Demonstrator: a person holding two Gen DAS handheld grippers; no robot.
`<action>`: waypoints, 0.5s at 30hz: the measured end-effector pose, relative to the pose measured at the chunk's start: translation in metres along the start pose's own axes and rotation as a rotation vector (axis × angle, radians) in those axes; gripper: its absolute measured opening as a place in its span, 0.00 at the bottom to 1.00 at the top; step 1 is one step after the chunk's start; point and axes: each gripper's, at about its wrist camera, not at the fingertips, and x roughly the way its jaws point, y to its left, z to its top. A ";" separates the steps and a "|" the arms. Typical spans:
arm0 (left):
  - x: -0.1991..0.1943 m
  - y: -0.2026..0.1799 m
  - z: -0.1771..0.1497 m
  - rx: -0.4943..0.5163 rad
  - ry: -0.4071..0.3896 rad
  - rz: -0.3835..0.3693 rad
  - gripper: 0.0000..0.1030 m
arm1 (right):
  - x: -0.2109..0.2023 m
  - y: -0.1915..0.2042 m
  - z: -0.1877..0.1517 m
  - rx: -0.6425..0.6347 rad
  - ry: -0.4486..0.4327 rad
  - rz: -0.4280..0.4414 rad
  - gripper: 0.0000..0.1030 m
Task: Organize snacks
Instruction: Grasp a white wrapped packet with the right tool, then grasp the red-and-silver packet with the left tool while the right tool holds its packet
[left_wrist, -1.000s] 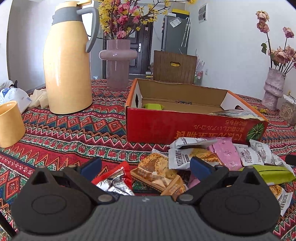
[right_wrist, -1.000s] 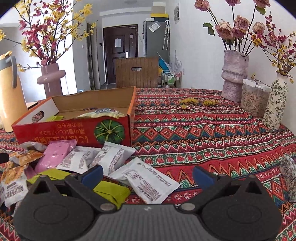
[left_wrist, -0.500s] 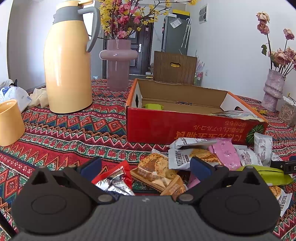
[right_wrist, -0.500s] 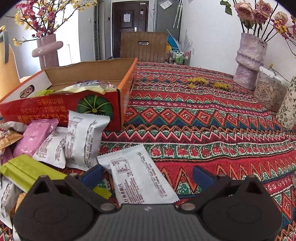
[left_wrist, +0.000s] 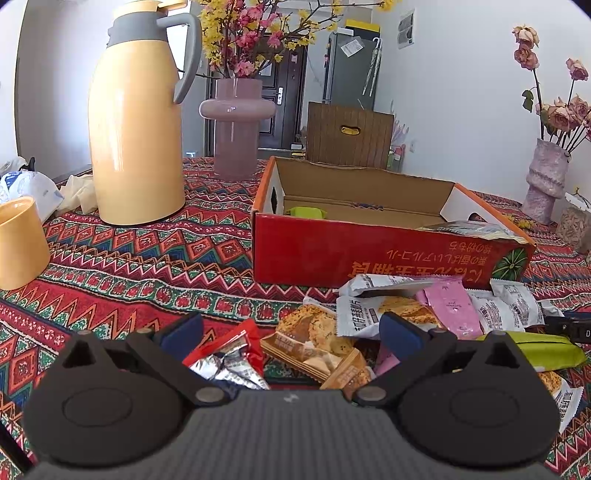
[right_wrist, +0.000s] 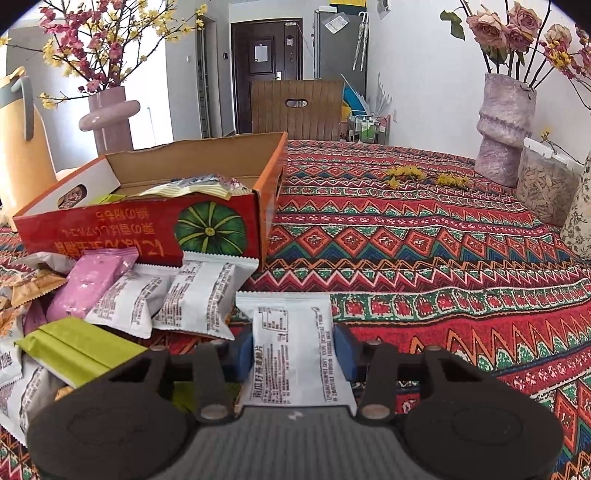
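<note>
On the bench (right_wrist: 424, 236), patterned red cloth, right gripper (right_wrist: 293, 350) has a white snack packet (right_wrist: 291, 343) between its blue fingers (right_wrist: 343, 350). Jaws have just been closing; both pads now press the packet's side edges, so it's clamped. Packet lies flat, long axis pointing away from the camera, near end over the gripper body, just right of the snack pile.

Left gripper (left_wrist: 291, 332): fingers (left_wrist: 400, 332) wide apart, holding nothing. It hovers over the near-left part of the pile, with a red-and-silver packet (left_wrist: 229, 354) and a brown biscuit packet (left_wrist: 314, 343) below the gap.

Pile sits in front of the red cardboard box (right_wrist: 147, 229), touching its front wall: pink packet (right_wrist: 92, 277), two more white packets (right_wrist: 199, 295), green packet (right_wrist: 77, 347), plus brown ones at the left edge. Box is open-topped, with a green pumpkin print at its right corner. Inside: a pale striped packet (right_wrist: 192, 188) at the right end and a small green one (left_wrist: 304, 212) at the left.

Behind, on the cloth: yellow thermos jug (left_wrist: 136, 129), pink vase (left_wrist: 236, 122), yellow cup (left_wrist: 20, 243).
</note>
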 end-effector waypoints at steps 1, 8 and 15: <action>0.000 0.000 0.000 0.000 0.000 0.000 1.00 | -0.001 0.001 -0.001 0.006 -0.007 -0.005 0.41; 0.001 0.000 -0.001 -0.002 0.000 0.001 1.00 | -0.031 0.009 -0.012 0.048 -0.128 -0.051 0.39; 0.000 0.001 -0.001 -0.003 0.000 0.007 1.00 | -0.052 0.020 -0.025 0.086 -0.189 -0.052 0.39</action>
